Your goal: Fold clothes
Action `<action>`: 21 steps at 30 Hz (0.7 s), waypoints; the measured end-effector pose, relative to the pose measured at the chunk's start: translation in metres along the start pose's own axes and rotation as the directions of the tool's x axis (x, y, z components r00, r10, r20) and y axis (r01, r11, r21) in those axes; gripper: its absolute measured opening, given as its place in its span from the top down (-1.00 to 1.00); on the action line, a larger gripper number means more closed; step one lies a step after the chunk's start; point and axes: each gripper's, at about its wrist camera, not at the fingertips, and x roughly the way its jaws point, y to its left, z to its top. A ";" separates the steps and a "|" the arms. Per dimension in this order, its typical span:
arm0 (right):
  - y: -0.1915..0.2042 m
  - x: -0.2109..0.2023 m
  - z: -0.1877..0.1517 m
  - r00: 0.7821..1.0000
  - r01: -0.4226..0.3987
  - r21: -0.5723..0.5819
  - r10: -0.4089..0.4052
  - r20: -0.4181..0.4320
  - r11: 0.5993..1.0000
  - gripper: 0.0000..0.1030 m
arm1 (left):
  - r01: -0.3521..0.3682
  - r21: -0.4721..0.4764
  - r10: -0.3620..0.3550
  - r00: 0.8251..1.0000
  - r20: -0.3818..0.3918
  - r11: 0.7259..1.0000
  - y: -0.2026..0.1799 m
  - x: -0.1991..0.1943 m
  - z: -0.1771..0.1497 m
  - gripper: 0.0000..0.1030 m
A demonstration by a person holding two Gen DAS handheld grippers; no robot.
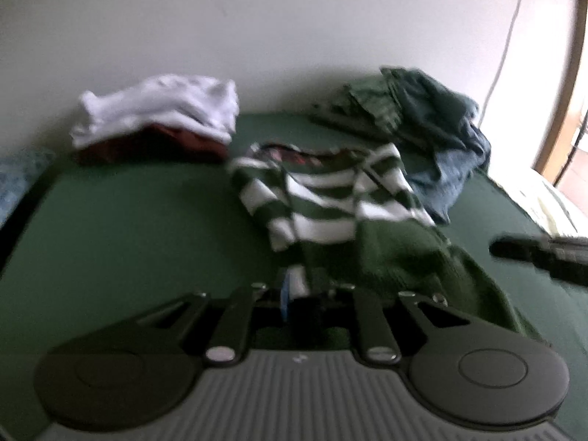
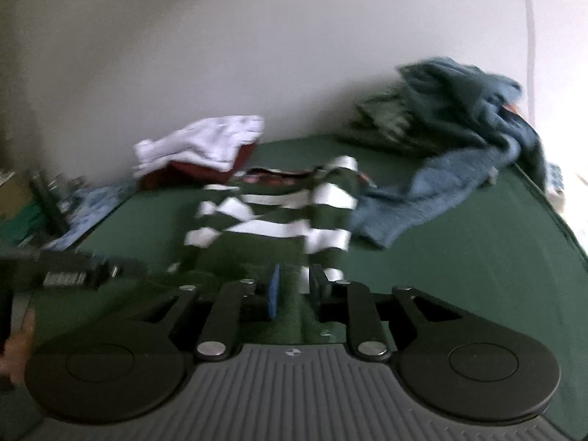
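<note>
A green-and-white striped sweater lies bunched in the middle of the green bed cover. In the left wrist view my left gripper is shut on the sweater's near hem. The right gripper's tip shows at the right edge of that view. In the right wrist view my right gripper is shut on another part of the striped sweater, and cloth runs down between its fingers. The left gripper shows at the left there. Both views are blurred.
A folded stack, white cloth on dark red, sits at the back left by the wall. A heap of blue and green clothes lies at the back right. The bed's right edge drops off. Clutter lies left of the bed.
</note>
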 end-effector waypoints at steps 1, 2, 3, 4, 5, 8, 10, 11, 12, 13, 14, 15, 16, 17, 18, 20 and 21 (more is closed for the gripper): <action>0.003 0.001 -0.001 1.000 -0.019 -0.014 0.018 -0.021 1.000 0.41 | 0.019 -0.011 -0.019 1.000 0.006 1.000 -0.001 -0.006 0.003 0.79; 0.006 0.003 -0.004 0.999 -0.022 -0.023 0.021 -0.038 0.999 0.34 | 0.037 -0.022 -0.037 0.999 0.012 0.999 -0.001 -0.012 0.005 0.78; 0.008 0.006 -0.007 0.998 -0.019 -0.031 0.018 -0.053 0.999 0.24 | 0.056 -0.033 -0.055 0.998 0.019 0.998 -0.002 -0.018 0.008 0.78; 0.010 0.009 -0.011 0.998 -0.017 -0.039 0.015 -0.068 0.999 0.23 | 0.072 -0.040 -0.071 0.997 0.023 0.997 -0.003 -0.022 0.010 0.78; 0.012 0.012 -0.014 0.996 -0.015 -0.046 0.011 -0.084 0.999 0.23 | 0.069 -0.022 -0.069 0.998 0.016 0.997 -0.007 -0.018 0.006 0.78; 0.011 0.020 -0.023 0.995 -0.008 -0.035 0.004 -0.101 0.999 0.22 | 0.062 0.029 -0.062 0.998 -0.007 0.998 -0.021 -0.006 -0.006 0.63; 0.009 0.023 -0.025 0.996 0.003 -0.029 -0.006 -0.094 1.000 0.26 | 0.058 0.064 -0.057 0.998 -0.021 0.996 -0.029 0.002 -0.013 0.63; 0.007 0.024 -0.026 0.995 0.020 -0.026 -0.022 -0.093 0.999 0.27 | 0.056 0.081 -0.054 0.998 -0.028 0.995 -0.034 0.006 -0.017 0.59; 0.005 0.024 -0.025 0.995 0.024 -0.015 -0.025 -0.098 1.000 0.28 | 0.054 0.099 -0.051 0.998 -0.036 0.994 -0.038 0.010 -0.021 0.52; 0.003 0.025 -0.024 0.994 0.023 -0.001 -0.023 -0.105 1.000 0.30 | 0.053 0.116 -0.048 0.998 -0.043 0.992 -0.043 0.014 -0.025 0.52; 0.000 0.026 -0.023 0.993 0.023 0.012 -0.021 -0.112 1.000 0.29 | 0.051 0.133 -0.045 0.998 -0.050 0.990 -0.047 0.018 -0.029 0.52; -0.002 0.026 -0.022 0.993 0.022 0.025 -0.019 -0.119 0.999 0.25 | 0.051 0.149 -0.043 0.997 -0.057 0.988 -0.051 0.021 -0.032 0.52; -0.005 0.027 -0.021 0.992 0.022 0.038 -0.017 -0.126 0.999 0.25 | 0.057 0.153 -0.048 0.997 -0.062 0.987 -0.049 0.022 -0.031 0.51; -0.007 0.027 -0.020 0.991 0.022 0.052 -0.015 -0.133 0.998 0.25 | 0.063 0.154 -0.053 0.996 -0.066 0.986 -0.046 0.022 -0.029 0.51; -0.009 0.028 -0.018 0.990 0.022 0.065 -0.013 -0.140 0.998 0.25 | 0.070 0.139 -0.061 0.996 -0.068 0.988 -0.039 0.023 -0.024 0.51; -0.016 0.027 -0.007 0.991 0.016 0.059 -0.008 -0.133 0.998 0.33 | 0.086 0.109 -0.078 0.994 -0.072 0.990 -0.024 0.024 -0.013 0.52; -0.019 0.026 0.000 0.992 0.013 0.054 -0.006 -0.129 0.998 0.36 | 0.093 0.094 -0.086 0.994 -0.074 0.991 -0.016 0.025 -0.008 0.51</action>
